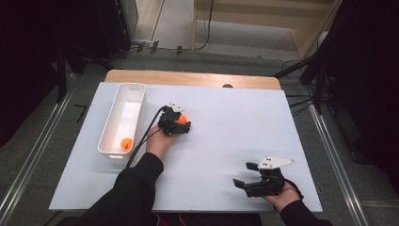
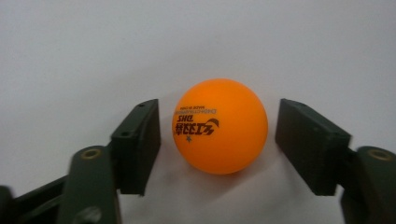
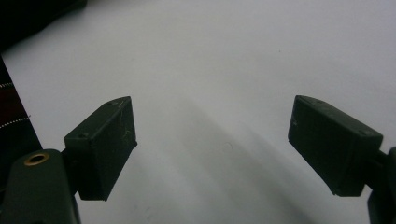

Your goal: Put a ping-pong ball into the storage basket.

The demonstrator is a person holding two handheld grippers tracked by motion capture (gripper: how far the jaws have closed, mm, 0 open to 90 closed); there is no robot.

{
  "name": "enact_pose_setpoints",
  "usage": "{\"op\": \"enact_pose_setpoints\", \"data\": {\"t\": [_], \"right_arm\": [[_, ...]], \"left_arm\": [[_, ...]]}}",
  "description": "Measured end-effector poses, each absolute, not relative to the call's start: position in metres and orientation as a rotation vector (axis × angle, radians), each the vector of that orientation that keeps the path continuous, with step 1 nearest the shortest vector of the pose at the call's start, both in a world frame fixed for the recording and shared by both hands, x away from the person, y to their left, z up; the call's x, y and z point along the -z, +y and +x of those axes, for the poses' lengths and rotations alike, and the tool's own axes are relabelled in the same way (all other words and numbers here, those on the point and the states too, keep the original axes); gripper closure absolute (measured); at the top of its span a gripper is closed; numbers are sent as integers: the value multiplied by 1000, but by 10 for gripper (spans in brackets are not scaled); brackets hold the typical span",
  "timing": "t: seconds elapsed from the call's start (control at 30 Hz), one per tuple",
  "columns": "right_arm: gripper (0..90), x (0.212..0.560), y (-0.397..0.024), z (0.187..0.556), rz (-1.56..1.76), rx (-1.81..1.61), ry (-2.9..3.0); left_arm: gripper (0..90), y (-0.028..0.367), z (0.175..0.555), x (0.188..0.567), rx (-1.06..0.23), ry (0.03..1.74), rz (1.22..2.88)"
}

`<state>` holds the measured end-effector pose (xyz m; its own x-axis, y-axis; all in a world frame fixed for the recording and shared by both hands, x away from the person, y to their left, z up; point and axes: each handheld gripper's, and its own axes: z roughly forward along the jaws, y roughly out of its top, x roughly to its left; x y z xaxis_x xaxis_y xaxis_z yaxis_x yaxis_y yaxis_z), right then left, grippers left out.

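Orange ball (image 2: 219,126) sits between my left gripper (image 2: 217,140) pads, small gaps both sides, not yet gripped. Next: squeeze, lift, carry left to white bin (image 1: 109,123). My right gripper (image 3: 212,144) idle near right, wide open, empty.

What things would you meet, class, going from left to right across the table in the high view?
White tray → orange ball in the tray → left gripper around a second orange ball → right gripper.
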<state>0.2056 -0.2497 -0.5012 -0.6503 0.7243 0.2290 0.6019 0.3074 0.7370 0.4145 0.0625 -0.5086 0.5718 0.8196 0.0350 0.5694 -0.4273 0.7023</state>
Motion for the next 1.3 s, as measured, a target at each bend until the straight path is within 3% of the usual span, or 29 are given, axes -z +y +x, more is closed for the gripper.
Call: {"op": "enact_pose_setpoints", "data": {"t": [0.07,0.17,0.73,1.3], "right_arm": [[137,501,-250,205,1239,-1255,2423],[137,501,-250,205,1231,-1255,2425],[137,501,-251,205,1242,-1267,2409],[137,502,-251,205,1220,-1267,2409]], "left_arm": [[456,62,414,508,-505,1118,2150],[505,63,413,509,-509,1128,2130],[511,67,411,492,-419,1121,2120],[511,72,386,471,-312,1047,2114]]}}
